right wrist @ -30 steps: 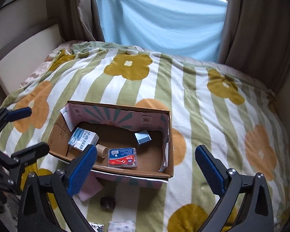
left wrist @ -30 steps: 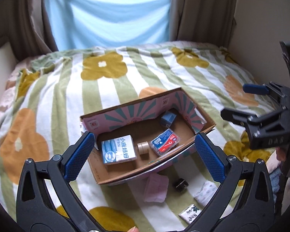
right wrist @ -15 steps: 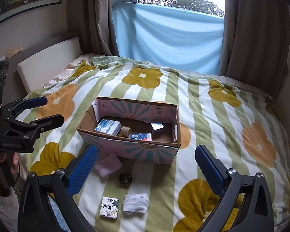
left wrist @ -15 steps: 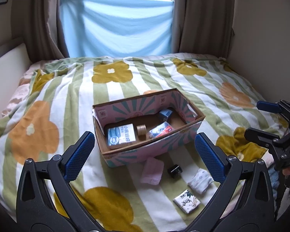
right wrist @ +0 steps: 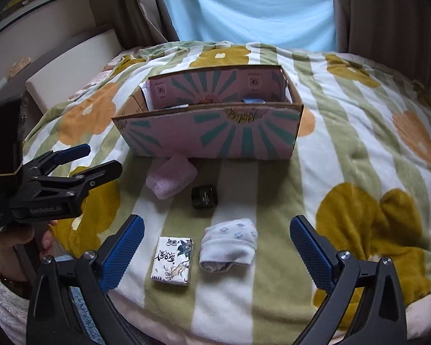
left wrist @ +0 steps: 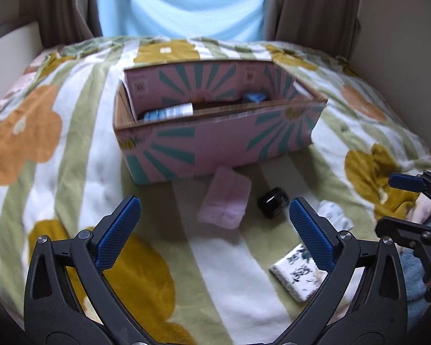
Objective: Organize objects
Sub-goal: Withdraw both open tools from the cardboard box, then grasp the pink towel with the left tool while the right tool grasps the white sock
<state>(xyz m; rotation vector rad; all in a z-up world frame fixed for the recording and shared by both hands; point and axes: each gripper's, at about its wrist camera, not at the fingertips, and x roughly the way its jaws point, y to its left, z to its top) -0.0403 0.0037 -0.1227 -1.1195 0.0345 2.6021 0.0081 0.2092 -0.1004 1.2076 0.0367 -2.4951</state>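
Right gripper [right wrist: 217, 254]: jaws spread wide, nothing between them, held low over the near edge of the bed. Directly between its blue pads [right wrist: 123, 251], lying flat on the flowered blanket [right wrist: 344, 155]: a tissue pack [right wrist: 172, 260] with dark ink-style print, and just to its right, almost touching, a rolled white sock [right wrist: 230, 244] with small blue marks.

Left gripper [left wrist: 214, 234]: jaws likewise spread, gripping nothing. In its own view the tissue pack [left wrist: 297, 273] sits partly behind the right-hand finger, the sock [left wrist: 334, 214] just past that fingertip. In the right wrist view the left gripper [right wrist: 103, 159] shows side-on at the left, held by a hand [right wrist: 20, 247] with a bead bracelet, well left of the loose items.

Next out: a small black jar [right wrist: 204, 196], apart from the sock and pack. Left of it and slightly farther, a folded pink cloth [right wrist: 171, 178], its far edge close against the front wall of the box.

Farther: open pink cardboard box [right wrist: 215, 135] with teal ray pattern, standing on the blanket. Over its rim only edges of blue-and-white packages show; contents otherwise hidden.

Beyond: brown curtains [right wrist: 382, 14] flanking a light blue sheet [right wrist: 244, 5] across the window.
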